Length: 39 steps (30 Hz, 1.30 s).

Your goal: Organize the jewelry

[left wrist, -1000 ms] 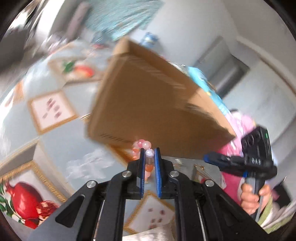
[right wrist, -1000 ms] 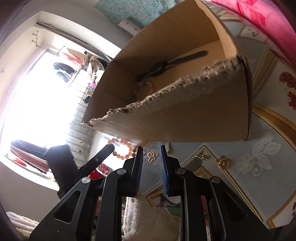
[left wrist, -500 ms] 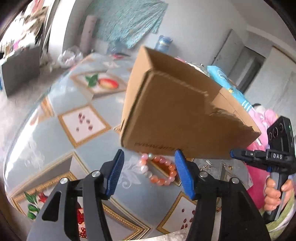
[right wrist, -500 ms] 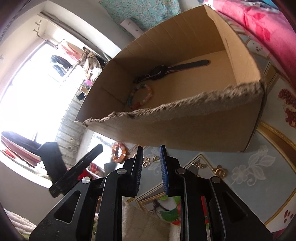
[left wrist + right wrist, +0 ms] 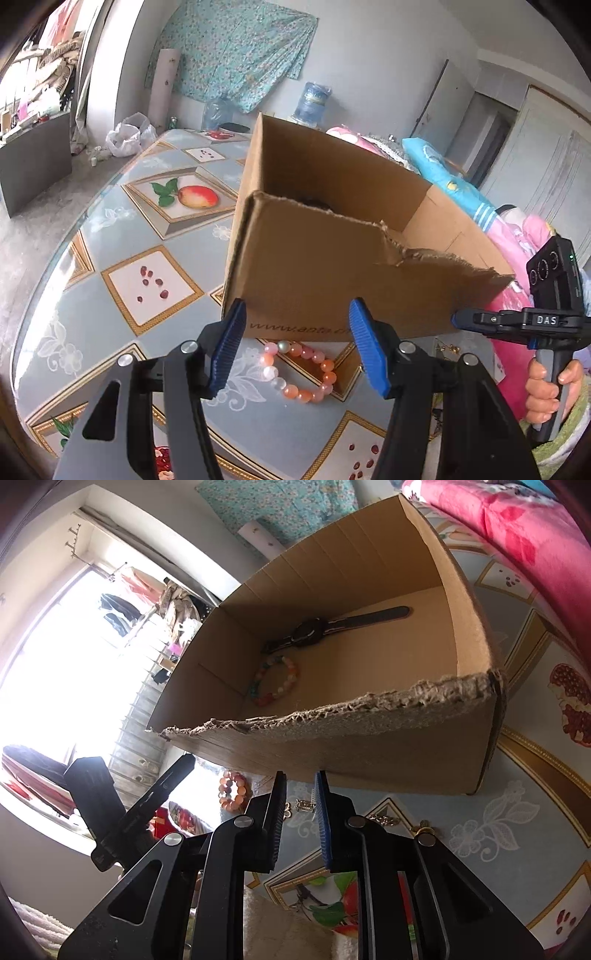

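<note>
My left gripper (image 5: 295, 345) hangs with its blue pads spread wide and nothing between them; the jaws have just been opening, and the pink-and-orange bead bracelet (image 5: 301, 371) lies loose on the worktop (image 5: 110, 236) right below the gap, just outside the cardboard box (image 5: 314, 284), at 6 o'clock from its near wall. It sits there, I judge, because it slipped or was let go short of the box, so it needs picking up again and lifting over the torn rim. My right gripper (image 5: 300, 805) is nearly closed, a narrow slit between its pads, gripping nothing; it waits low at the box's torn front edge, kept out of the left gripper's way. Inside the box, seen from the right wrist, a black watch (image 5: 314, 631) lies flat at 12 o'clock on the floor of the box, and a multicoloured bead bracelet (image 5: 275, 681) rests just beside it toward 7 o'clock, both already sorted. Small gold pieces (image 5: 423, 830) lie scattered on the worktop near my right gripper, not yet collected.
</note>
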Each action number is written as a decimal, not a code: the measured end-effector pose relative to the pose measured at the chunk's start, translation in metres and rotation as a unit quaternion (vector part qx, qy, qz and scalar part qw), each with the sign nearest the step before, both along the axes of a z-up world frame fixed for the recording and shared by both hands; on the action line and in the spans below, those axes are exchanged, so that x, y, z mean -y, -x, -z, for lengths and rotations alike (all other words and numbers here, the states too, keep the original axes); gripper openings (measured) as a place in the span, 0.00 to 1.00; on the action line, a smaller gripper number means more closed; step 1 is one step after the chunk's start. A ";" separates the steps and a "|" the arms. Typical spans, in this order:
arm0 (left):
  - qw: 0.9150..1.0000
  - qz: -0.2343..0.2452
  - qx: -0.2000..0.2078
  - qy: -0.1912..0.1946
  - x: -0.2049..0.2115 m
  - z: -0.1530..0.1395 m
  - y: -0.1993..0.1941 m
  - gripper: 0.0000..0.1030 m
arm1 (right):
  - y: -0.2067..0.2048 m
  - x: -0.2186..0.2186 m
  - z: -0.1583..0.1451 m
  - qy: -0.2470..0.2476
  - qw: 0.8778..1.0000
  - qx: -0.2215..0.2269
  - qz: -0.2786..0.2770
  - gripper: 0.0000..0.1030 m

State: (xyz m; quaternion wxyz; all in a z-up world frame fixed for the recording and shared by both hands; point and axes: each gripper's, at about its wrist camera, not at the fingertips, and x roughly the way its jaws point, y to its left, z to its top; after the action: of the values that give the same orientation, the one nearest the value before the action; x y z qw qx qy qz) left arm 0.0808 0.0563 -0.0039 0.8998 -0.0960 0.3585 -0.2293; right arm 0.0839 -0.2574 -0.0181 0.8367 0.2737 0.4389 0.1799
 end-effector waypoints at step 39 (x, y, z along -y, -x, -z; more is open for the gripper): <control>0.988 0.136 -0.021 -0.075 0.076 0.022 0.054 0.72 | 0.079 -0.005 0.009 0.286 0.958 0.010 -0.007 0.78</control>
State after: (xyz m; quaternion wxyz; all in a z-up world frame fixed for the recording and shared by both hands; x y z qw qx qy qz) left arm 0.0263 -0.0202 -0.0258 0.8574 0.0162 0.4031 -0.3196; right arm 0.0053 -0.2520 -0.0273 0.8830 0.0183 0.4657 0.0560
